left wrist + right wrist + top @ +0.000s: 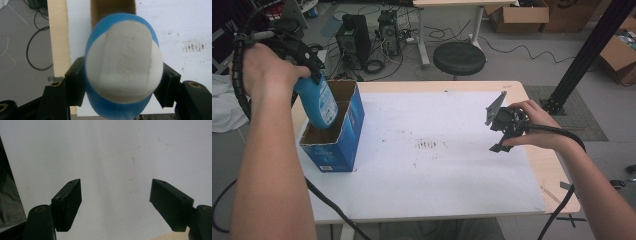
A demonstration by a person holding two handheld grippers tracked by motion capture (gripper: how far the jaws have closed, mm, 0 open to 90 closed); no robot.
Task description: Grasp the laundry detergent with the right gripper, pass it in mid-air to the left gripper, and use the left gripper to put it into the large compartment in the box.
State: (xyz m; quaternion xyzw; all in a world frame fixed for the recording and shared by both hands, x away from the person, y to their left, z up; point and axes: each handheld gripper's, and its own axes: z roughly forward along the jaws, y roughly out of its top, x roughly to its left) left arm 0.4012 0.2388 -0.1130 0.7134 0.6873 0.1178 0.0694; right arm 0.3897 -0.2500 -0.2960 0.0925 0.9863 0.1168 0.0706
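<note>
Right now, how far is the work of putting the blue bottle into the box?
Done: the left gripper is shut on the blue bottle and holds it tilted over the open blue box. In hand: the bottle's lower end sits at the box's opening. Left: lower it inside and release. The right gripper is open, with nothing between its jaws, above the white table cover.
</note>
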